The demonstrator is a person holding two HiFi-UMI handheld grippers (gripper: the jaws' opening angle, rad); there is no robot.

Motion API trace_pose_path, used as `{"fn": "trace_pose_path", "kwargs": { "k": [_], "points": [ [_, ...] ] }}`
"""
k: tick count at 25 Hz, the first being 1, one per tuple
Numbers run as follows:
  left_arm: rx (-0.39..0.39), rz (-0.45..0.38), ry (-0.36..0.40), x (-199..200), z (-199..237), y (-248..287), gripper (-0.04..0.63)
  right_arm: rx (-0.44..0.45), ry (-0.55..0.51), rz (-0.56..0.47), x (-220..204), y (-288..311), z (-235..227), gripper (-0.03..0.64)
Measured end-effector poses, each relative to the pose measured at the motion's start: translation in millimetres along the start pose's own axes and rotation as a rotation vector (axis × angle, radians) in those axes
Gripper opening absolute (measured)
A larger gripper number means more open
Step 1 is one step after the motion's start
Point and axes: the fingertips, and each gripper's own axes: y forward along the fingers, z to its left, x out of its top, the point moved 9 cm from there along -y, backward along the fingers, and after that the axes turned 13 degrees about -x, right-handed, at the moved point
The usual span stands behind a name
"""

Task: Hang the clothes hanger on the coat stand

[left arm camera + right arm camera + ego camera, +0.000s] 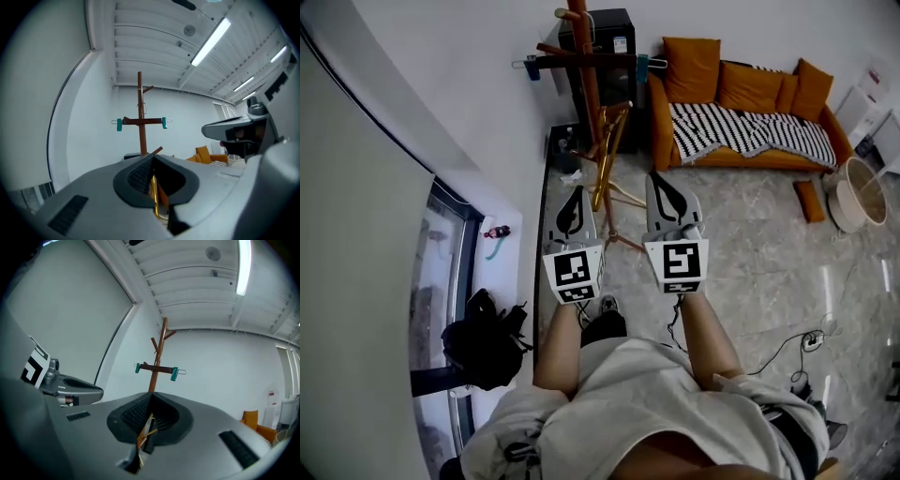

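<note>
While the left claw (577, 191) and the right claw (658, 178) sit clenched and empty, the clothes hanger (152, 121) hangs on the coat stand (589, 84).

Beside an orange sofa (741, 89), the brown wooden coat stand rises upright near a white wall, with forked pegs at its top. The clothes hanger is a straight dark-brown bar with a teal clip (119, 124) at each end and a thin metal hook (143, 108) at its middle. It hangs below the top pegs with its hook pointing up. Its long axis is level and crosses the pole at right angles, making a cross. The claws are side by side, well short of the stand, and point toward it with their jaws pressed together on nothing.
</note>
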Motion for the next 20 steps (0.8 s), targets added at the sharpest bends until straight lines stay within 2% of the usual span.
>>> {"fn": "trace_pose_path", "kwargs": {
  "k": [4, 9, 13, 18, 20],
  "points": [
    [-0.028, 0.028, -0.012, -13.3, -21.4, -37.0, 0.009, 0.021, -0.025, -0.018, -4.1, -40.9, 16.8, 0.005],
    [-0.044, 0.049, -0.031, -24.6, -33.6, -65.1, 0.009, 0.053, -0.002, 0.011, -15.2, -70.6, 32.7, 0.005],
    [-0.076, 0.044, 0.026, -17.7, -44.8, -86.2, 0.009, 0.053, -0.005, -0.003, -9.7, -90.8, 36.0, 0.005],
    [-0.098, 0.016, 0.032, -7.5, -45.3, -122.7, 0.009, 0.015, -0.065, -0.013, 1.3, -119.7, 47.6, 0.005],
    [-0.115, 0.005, 0.046, -2.9, -44.1, -140.3, 0.009, 0.004, -0.042, -0.009, 8.8, -132.5, 60.5, 0.005]
  ]
}}
